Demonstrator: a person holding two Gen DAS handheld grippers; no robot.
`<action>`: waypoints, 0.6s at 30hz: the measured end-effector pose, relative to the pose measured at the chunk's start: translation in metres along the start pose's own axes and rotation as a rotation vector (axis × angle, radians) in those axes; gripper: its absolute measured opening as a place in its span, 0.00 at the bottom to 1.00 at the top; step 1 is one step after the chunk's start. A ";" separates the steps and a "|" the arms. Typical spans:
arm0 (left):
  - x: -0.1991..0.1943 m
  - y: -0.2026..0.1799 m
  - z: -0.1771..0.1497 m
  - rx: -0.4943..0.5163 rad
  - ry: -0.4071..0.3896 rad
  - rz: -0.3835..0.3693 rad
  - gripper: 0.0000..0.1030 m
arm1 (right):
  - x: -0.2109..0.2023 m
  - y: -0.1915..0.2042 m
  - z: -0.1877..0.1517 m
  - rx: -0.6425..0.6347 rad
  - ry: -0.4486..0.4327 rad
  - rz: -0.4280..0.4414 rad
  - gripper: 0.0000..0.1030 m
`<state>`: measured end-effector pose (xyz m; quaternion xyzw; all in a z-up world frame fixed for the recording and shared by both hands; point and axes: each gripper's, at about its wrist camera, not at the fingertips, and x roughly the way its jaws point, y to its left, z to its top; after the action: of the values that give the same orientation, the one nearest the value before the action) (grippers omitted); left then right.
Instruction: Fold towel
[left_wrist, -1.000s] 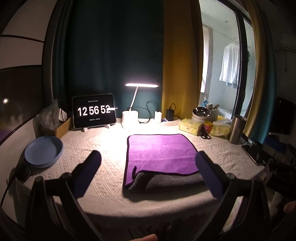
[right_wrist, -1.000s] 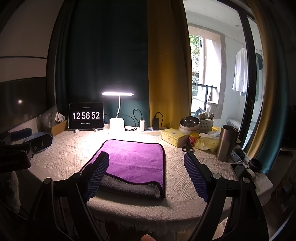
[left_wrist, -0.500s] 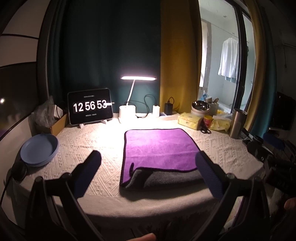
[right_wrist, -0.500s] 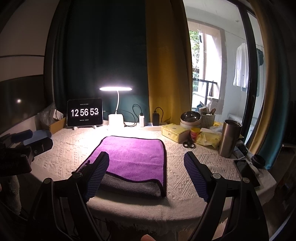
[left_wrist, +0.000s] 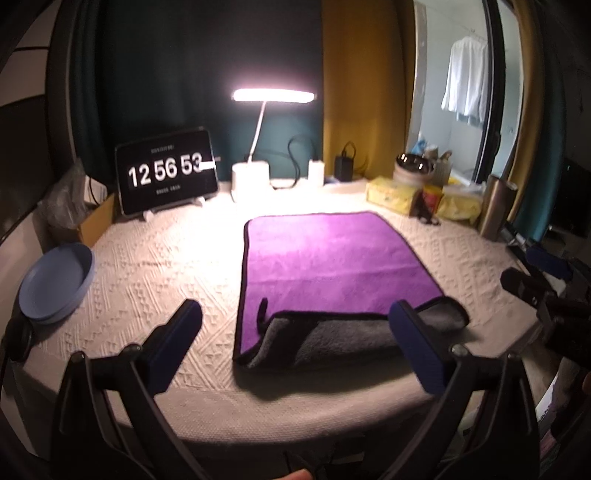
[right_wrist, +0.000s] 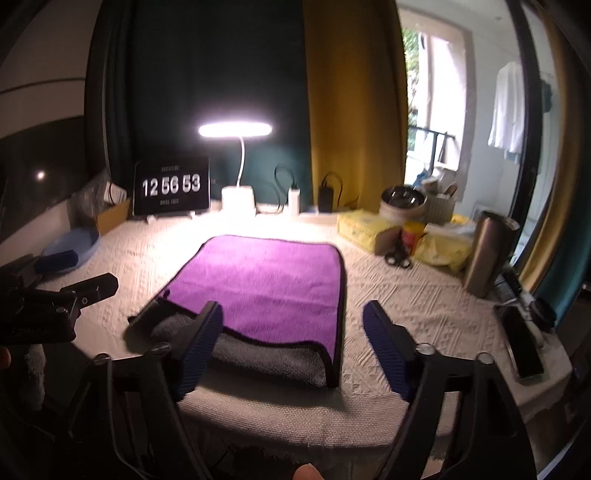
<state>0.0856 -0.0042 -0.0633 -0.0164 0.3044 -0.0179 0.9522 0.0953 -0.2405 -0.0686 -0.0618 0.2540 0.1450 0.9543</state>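
Towel (left_wrist: 332, 254) lies flat mid-frame on counter (left_wrist: 155, 266), near edge turned back grey; left tongs (left_wrist: 295, 347) and right tongs (right_wrist: 291, 347) both wide, empty, poised low for near-corner grabs.

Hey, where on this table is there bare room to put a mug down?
Bare cloth lies between the plate and the towel, and right of the towel up to the tumbler. The back right corner is crowded: tissue packs, scissors, bowl.
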 end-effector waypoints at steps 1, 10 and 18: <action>0.008 0.000 -0.001 0.004 0.016 0.003 0.99 | 0.007 -0.002 -0.001 0.002 0.014 0.002 0.71; 0.074 0.006 -0.014 0.026 0.162 -0.003 0.89 | 0.070 -0.026 -0.022 0.063 0.173 0.031 0.60; 0.112 0.010 -0.026 0.028 0.271 0.009 0.84 | 0.101 -0.032 -0.037 0.078 0.273 0.065 0.53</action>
<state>0.1621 0.0003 -0.1495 0.0011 0.4300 -0.0197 0.9026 0.1719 -0.2534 -0.1503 -0.0355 0.3887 0.1561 0.9074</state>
